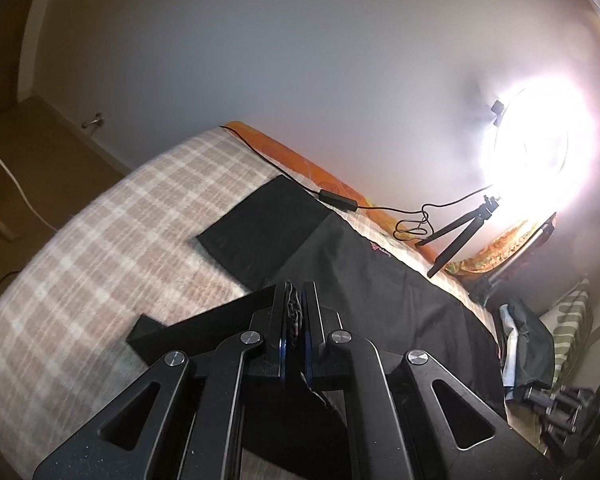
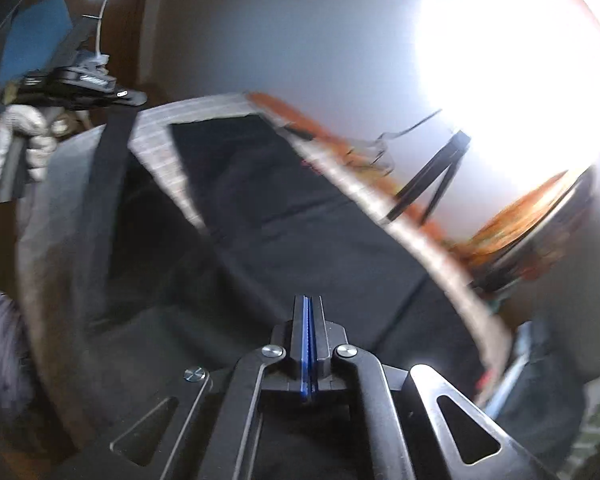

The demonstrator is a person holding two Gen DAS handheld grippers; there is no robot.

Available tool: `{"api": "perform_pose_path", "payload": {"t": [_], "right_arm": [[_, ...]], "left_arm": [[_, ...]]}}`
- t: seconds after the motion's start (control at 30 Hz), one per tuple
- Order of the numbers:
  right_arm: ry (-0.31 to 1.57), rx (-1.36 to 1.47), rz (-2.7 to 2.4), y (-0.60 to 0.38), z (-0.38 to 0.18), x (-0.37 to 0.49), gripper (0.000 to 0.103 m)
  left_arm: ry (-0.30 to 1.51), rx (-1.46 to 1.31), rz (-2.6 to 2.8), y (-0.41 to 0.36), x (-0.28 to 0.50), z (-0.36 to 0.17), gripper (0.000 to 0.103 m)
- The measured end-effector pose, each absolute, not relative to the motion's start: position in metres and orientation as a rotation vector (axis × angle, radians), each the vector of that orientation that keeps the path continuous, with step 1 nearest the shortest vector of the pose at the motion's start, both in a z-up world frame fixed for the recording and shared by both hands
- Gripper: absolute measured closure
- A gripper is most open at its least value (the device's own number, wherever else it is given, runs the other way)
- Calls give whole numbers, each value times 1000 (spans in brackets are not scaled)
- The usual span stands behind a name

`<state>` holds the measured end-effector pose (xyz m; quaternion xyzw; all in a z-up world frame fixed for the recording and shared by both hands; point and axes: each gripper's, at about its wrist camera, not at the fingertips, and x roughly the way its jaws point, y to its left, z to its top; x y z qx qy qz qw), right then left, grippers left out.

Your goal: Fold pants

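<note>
Plaid bed [image 1: 100,216], ring light [image 1: 540,148] far right. Left tool [image 1: 295,312] clenched on black pants [image 1: 380,280] fabric; right tool [image 2: 309,320] clenched, grasp unclear. Thin pinch may slip, spoiling fold.

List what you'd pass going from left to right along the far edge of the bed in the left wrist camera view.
Orange bedding edge → small black power box on the cable → tangled loop of cable → black tripod → bright ring light.
</note>
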<state>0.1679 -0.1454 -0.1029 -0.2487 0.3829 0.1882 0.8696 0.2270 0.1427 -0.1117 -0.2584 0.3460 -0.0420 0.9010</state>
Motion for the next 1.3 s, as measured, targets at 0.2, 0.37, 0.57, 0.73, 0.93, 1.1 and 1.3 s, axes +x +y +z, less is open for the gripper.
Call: {"api": "perform_pose_path", "payload": {"t": [0.2, 0.37, 0.57, 0.73, 0.93, 1.1, 1.3], "right_arm": [[896, -453, 586, -131, -127, 129, 59], [958, -458, 761, -118, -145, 84, 39], [1010, -770, 646, -105, -197, 55, 82], [986, -707, 593, -123, -186, 66, 103], [876, -715, 491, -146, -138, 96, 103], [821, -801, 418, -153, -111, 133, 103], [763, -881, 330, -154, -87, 205, 103]], "left_arm": [[724, -496, -88, 135, 246, -107, 99], [721, -468, -101, 125, 251, -102, 99], [737, -495, -106, 124, 247, -111, 100], [736, -501, -101, 127, 244, -110, 100], [712, -495, -96, 129, 253, -101, 100], [692, -511, -91, 130, 272, -93, 100], [670, -500, -52, 131, 308, -85, 100]]}}
